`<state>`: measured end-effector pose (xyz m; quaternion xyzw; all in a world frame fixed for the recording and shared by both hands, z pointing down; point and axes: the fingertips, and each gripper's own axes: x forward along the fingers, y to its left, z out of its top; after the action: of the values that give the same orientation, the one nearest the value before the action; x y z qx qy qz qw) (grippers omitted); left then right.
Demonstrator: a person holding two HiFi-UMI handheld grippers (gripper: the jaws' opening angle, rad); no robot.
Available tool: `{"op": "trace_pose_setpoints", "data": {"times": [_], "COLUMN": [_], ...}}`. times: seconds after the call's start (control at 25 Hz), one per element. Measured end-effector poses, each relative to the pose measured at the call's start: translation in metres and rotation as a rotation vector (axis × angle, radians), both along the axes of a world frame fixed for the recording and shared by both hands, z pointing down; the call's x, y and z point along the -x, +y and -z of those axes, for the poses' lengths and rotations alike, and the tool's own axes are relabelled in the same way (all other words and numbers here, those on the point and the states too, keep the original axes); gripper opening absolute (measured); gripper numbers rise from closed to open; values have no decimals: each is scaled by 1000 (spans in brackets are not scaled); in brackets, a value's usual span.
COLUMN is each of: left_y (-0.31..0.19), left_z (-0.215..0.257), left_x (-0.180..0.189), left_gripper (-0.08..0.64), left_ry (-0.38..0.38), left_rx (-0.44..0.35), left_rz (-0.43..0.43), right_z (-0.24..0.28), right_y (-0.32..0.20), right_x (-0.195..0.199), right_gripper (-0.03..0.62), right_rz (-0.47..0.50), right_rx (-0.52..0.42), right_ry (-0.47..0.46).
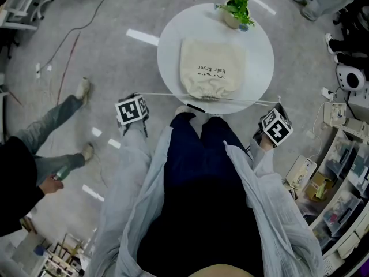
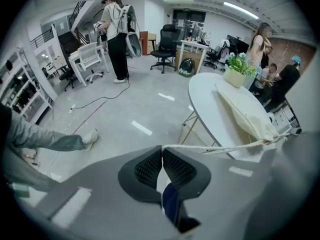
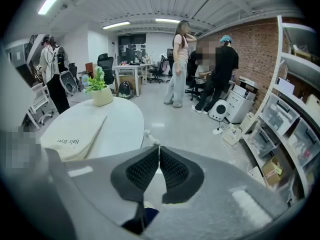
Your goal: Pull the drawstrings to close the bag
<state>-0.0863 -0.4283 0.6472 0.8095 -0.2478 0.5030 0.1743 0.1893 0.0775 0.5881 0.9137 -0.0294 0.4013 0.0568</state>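
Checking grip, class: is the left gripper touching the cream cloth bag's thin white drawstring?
Touching. In the left gripper view, the left gripper is shut on the thin white drawstring, which runs taut.

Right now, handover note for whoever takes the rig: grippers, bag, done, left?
Left gripper: shut on the left cord, which runs taut to the bag.
Right gripper: shut on the right cord.
Bag: flat on the round table, mouth at the near edge, facing the person.
Done: both cords are drawn out sideways and the mouth looks gathered shut.
Left: check the mouth for any gap, then release both cords.
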Motion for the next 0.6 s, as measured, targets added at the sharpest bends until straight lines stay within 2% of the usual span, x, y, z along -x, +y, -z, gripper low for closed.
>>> {"op": "trace_pose_setpoints", "data": {"times": [0.24,0.36,0.48,0.6], "left_y": [0,5,5,7], "left_z": [-5,-5,5,25], "left_x": [3,1,-10,-32], "left_gripper": [26,26,25,25], "left_ry": [-9,-10,-10,59], "left_rx": [1,7,-22,1], "left_rz": [-4,-42,-108,-154], "right_z": [-4,-10,-5,4], "right_y": [2,4,-8,-30], "right_x": [2,6,3,-3], "right_gripper": [14,14,14,14], "right_rz": [-3,3,65,151], "right_rx": [-8,-13,-18,-90], "right_ry": [-17,-36,-26,-48]}}
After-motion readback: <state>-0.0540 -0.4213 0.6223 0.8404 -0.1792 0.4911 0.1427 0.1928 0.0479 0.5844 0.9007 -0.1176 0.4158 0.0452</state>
